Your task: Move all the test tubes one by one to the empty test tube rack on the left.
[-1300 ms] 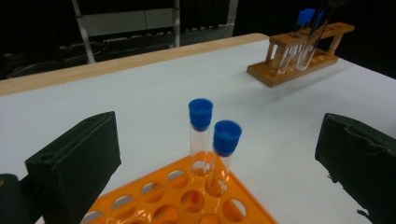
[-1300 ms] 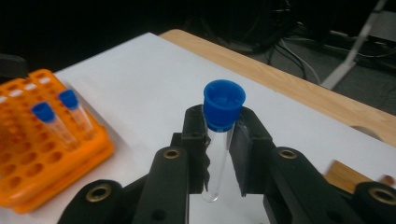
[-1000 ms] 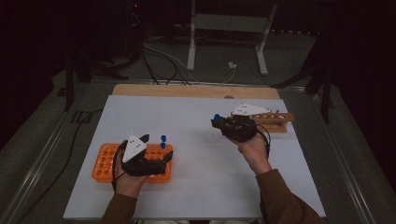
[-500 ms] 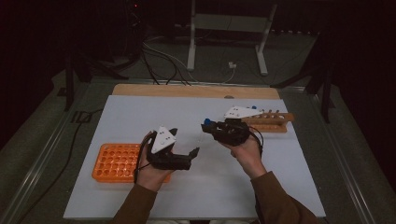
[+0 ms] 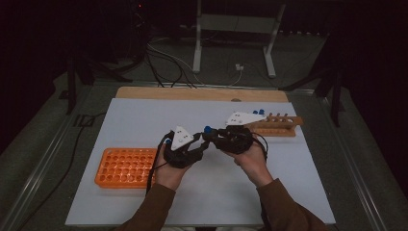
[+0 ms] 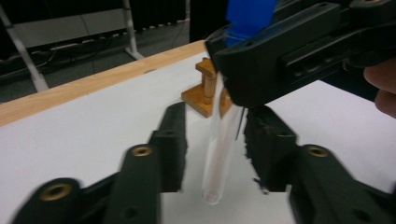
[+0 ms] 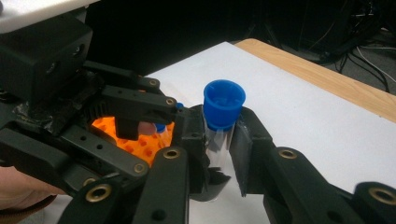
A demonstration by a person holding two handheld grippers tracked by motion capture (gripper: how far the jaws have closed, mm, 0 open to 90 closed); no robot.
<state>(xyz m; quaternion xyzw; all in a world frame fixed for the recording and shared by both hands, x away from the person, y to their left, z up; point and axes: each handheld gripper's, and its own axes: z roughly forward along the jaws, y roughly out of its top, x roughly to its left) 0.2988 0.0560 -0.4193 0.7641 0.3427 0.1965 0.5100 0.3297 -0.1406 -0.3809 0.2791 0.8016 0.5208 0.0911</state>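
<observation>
A dark room with stands and loose cables lies behind a white table point(image 5: 144, 120) edged at the far side by a strip of bare wood. In the middle of the high view the two hands meet over open white surface.

The right gripper point(image 7: 217, 140) is clamped on a clear test tube point(image 7: 219, 135) just under its blue cap point(image 7: 224, 101), holding it upright so the long glass body hangs free below. That looks deliberate: it leaves the lower part of the tube bare for the other tool to take.

The left gripper point(image 6: 215, 149) has come in low from the left of the high view. Its jaws have just been closing and now stand either side of the tube's lower body; in the left gripper view a sliver of gap shows on each side, so they are near the glass but not yet pressing. It reads as a handover in progress.

The orange rack point(image 5: 126, 167) sits at the lower left of the high view, well apart from the hands, its many holes empty as far as can be seen, and is the likely goal. The wooden rack point(image 5: 276, 126) stands upper right, just behind the right gripper.

The path from the hands to the orange rack is bare table. The tube's rounded tip hangs close above the surface, so any lowering risks a knock.
</observation>
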